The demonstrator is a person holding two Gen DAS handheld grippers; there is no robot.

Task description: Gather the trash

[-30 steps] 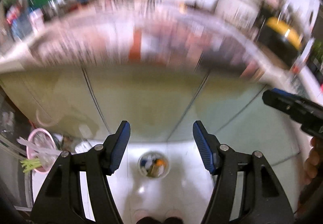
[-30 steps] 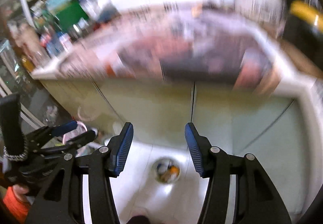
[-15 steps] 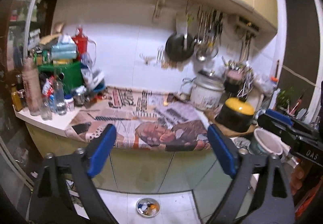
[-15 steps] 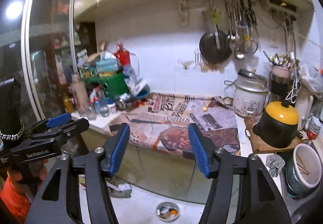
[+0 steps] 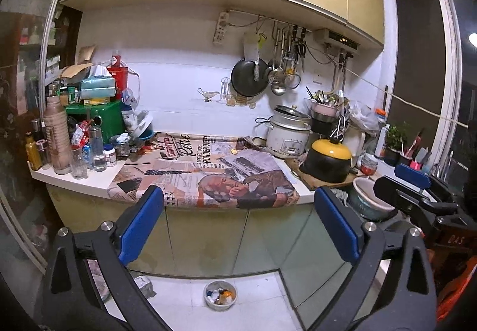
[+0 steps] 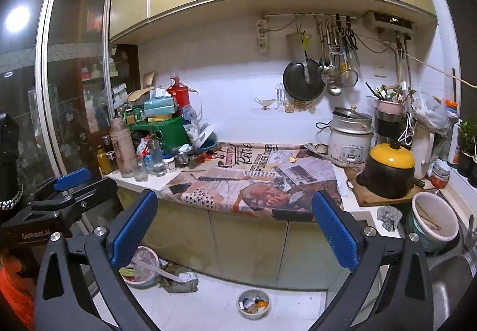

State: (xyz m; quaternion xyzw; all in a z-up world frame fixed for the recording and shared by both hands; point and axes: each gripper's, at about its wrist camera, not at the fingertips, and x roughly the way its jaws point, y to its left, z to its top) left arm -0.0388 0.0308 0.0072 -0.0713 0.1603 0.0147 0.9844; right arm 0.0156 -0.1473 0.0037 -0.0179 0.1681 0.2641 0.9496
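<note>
A small white bowl of mixed scraps [image 5: 220, 295] [image 6: 253, 303] stands on the floor tiles below the cabinet doors. Printed newspaper [image 5: 208, 176] [image 6: 253, 182] covers the middle of the counter and hangs over its front edge. My left gripper [image 5: 237, 192] is held up in front of that edge, jaws opening wide, nothing between them. My right gripper [image 6: 234, 194] is beside it at the same height, jaws also opening and empty. Each gripper shows at the edge of the other's view.
Bottles, jars and a green box [image 5: 103, 119] crowd the counter's left end. A rice cooker [image 5: 287, 134] and a yellow-lidded black pot [image 5: 328, 161] stand at the right, by a sink with a bowl [image 6: 433, 219]. A pink basin [image 6: 141, 267] and crumpled wrapper [image 6: 182, 280] lie on the floor.
Both views swung up from the floor and cabinet doors to the counter and wall. Both pairs of jaws spread much wider. The floor bowl dropped to the bottom of the views.
</note>
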